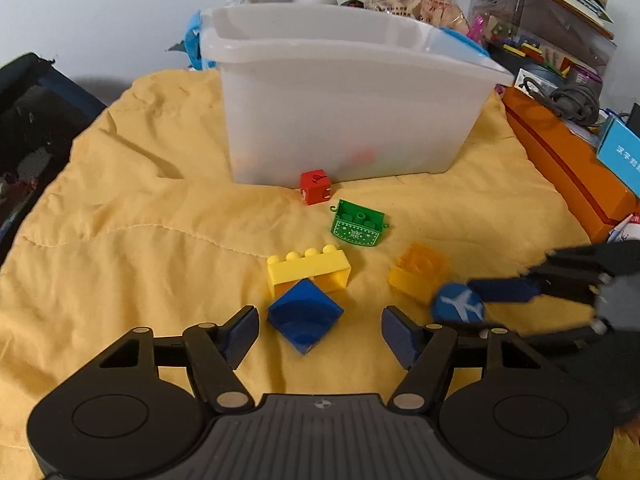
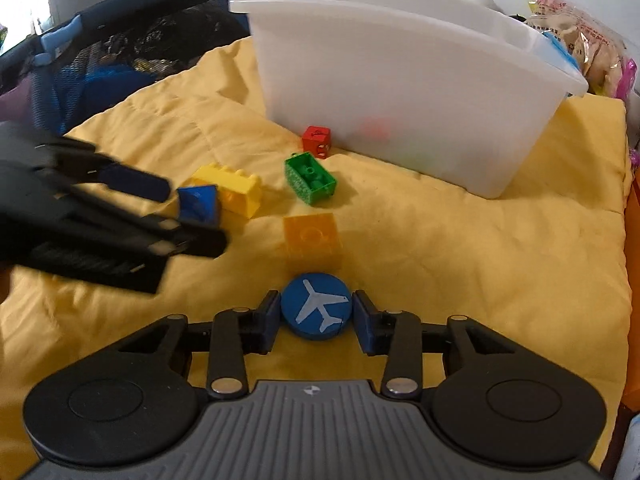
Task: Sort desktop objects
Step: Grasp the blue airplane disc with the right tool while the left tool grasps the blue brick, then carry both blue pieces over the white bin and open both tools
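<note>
A blue round disc with a white plane [image 2: 316,306] sits between the pads of my right gripper [image 2: 316,312], which is shut on it just above the yellow cloth [image 2: 460,248]; the same disc [image 1: 458,303] shows in the left wrist view. My left gripper [image 1: 320,330] is open around a blue cube [image 1: 305,316] [image 2: 199,203], pads not touching it. Behind the cube lies a yellow brick [image 1: 308,270] [image 2: 232,190]. An orange clear block [image 1: 418,274] [image 2: 313,238], a green piece [image 1: 359,229] [image 2: 310,177] and a red cube [image 1: 315,187] [image 2: 317,141] lie nearby.
A white translucent bin [image 1: 344,108] [image 2: 404,80] stands behind the toys with coloured shapes showing faintly through its wall. An orange box [image 1: 568,164] with cables borders the right. A dark mesh basket [image 2: 100,60] stands at the left. Clutter lines the back wall.
</note>
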Action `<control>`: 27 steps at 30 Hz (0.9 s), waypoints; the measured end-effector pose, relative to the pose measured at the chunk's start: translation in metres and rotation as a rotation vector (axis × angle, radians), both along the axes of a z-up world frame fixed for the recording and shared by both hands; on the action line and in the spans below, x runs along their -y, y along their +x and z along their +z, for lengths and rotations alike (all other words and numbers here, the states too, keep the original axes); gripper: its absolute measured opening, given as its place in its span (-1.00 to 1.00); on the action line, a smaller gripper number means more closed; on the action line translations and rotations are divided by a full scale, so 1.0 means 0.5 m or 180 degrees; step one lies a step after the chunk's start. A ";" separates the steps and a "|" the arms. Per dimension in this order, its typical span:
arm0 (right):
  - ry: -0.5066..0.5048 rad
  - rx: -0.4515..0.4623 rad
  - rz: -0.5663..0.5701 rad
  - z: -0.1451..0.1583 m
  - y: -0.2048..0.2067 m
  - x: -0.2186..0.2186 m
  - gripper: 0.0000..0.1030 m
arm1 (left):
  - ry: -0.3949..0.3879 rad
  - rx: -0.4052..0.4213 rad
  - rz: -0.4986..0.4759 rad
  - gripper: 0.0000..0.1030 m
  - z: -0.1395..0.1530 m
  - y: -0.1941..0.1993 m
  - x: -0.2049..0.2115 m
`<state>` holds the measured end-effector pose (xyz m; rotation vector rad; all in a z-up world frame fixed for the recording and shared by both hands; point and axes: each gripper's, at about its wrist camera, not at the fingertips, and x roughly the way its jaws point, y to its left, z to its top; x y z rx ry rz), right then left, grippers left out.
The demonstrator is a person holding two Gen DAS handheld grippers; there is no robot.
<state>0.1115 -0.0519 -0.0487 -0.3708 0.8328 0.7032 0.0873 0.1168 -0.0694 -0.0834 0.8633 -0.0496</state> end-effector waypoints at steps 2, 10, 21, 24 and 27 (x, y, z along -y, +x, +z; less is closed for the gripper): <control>0.0042 -0.0069 -0.0025 0.001 -0.007 0.011 -0.18 | -0.0012 -0.0072 0.0048 0.15 -0.012 0.013 0.001; 0.0053 -0.0123 -0.0077 0.008 -0.034 0.054 -0.18 | -0.0167 -0.0145 -0.0110 -0.10 -0.016 -0.022 0.005; 0.0031 -0.0084 -0.0029 0.010 -0.032 0.057 -0.18 | -0.0215 -0.0031 -0.0231 -0.10 0.003 -0.080 0.028; 0.0088 -0.0008 -0.0016 0.034 -0.022 0.056 -0.18 | -0.0172 0.0135 -0.0263 -0.10 0.048 -0.070 0.029; 0.0108 0.0154 0.0021 0.064 0.000 0.052 -0.18 | -0.0165 0.0345 -0.0274 -0.10 0.106 -0.050 0.025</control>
